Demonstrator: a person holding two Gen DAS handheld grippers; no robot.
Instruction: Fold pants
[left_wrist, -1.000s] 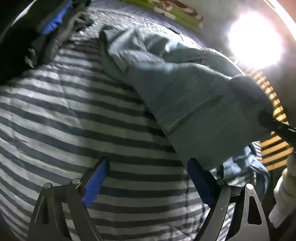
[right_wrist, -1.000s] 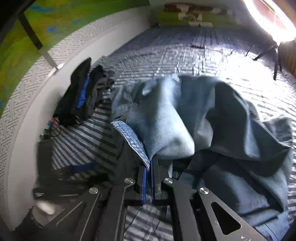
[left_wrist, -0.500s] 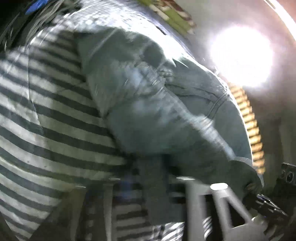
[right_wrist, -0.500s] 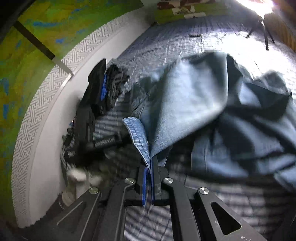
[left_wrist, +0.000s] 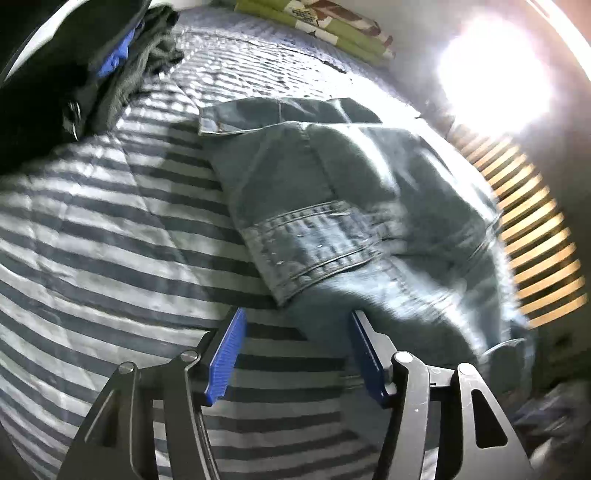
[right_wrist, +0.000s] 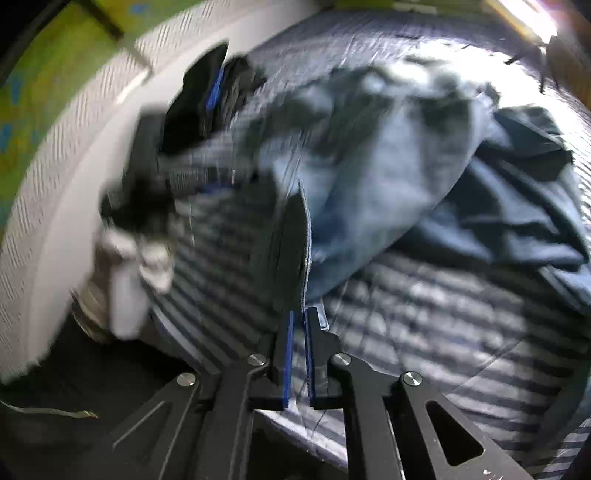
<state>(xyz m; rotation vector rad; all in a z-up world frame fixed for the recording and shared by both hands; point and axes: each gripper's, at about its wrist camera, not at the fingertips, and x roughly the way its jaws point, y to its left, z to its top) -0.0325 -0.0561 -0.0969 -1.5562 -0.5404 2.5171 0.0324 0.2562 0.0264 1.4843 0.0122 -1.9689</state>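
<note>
**Jeans down on the bed, first fold only roughed in**

Since a second ago the jeans (left_wrist: 354, 206) have dropped from a raised drape to a bundle lying on the striped bedspread (left_wrist: 96, 236), and my right gripper (right_wrist: 298, 350) has swung the edge it carries across towards the white wall (right_wrist: 55, 184).

In my left wrist view the jeans fill the area from twelve to three o'clock, with a stitched hem band (left_wrist: 314, 247) lying on top near the centre and a flat corner of denim at about twelve. My left gripper (left_wrist: 295, 354) is at six o'clock with its jaws opening; the nearest fold of denim reaches into the gap between them, but the pads do not press on it, so I count this side as let go.

In my right wrist view the jaws are opening too, though only a thin slit shows, and a denim edge (right_wrist: 304, 251) stands up out of that slit, so I judge it is just barely pinched. The rest of the jeans bulge from twelve to three o'clock, blurred. A pile of dark clothes (right_wrist: 210, 96) sits at eleven.

By my reckoning the work is early to midway: the cloth is doubled over once but lumpy and uneven. Left to do: release the right edge, flatten, square the legs, and fold again.
</note>
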